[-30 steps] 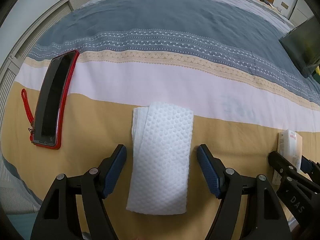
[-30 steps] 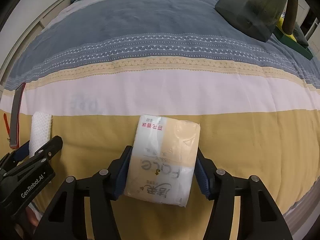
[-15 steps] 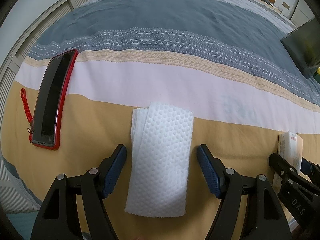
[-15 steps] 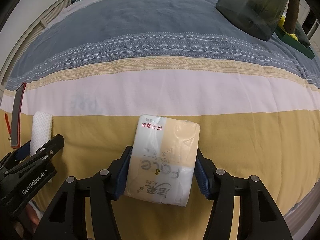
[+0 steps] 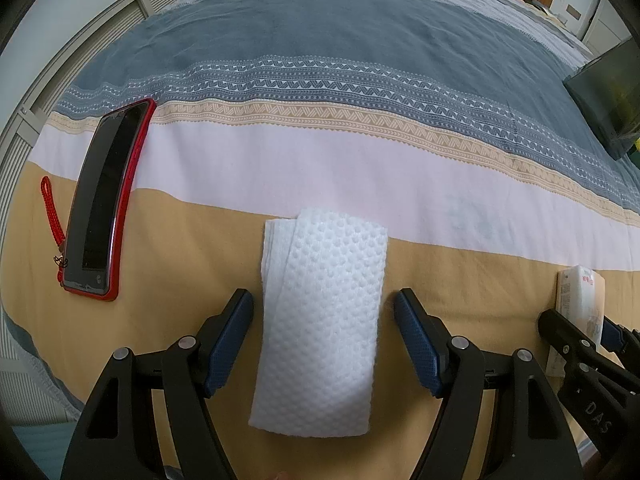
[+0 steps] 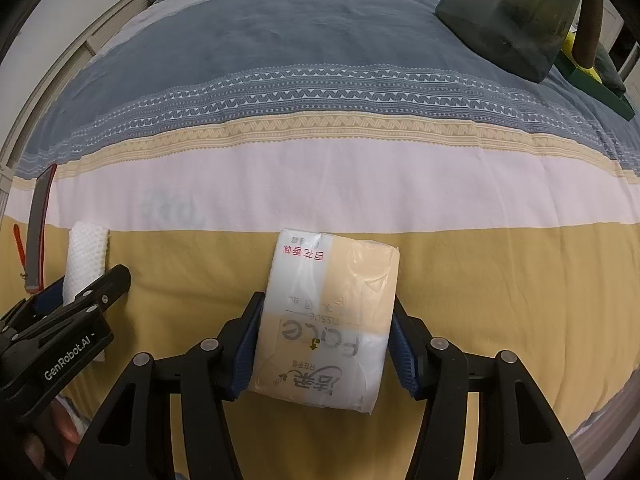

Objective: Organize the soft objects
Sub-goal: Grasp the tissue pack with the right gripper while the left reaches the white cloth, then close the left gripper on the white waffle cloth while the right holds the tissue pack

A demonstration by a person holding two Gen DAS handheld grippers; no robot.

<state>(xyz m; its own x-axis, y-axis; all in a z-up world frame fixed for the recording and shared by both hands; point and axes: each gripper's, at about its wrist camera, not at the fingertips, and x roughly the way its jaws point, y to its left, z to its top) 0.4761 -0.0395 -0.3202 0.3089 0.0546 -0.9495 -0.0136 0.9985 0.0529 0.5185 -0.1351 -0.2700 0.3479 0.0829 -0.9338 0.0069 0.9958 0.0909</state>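
- The left gripper is pointing steeply downward, its jaws standing apart with a clear gap on both sides of what lies between them.
- The right gripper is also pointing steeply down, its blue pads pressing against both sides of a pack.
- Fingertips are showing under the left gripper's body.

Both wrist views look steeply down, close over the striped bedspread, sharing its yellow band.
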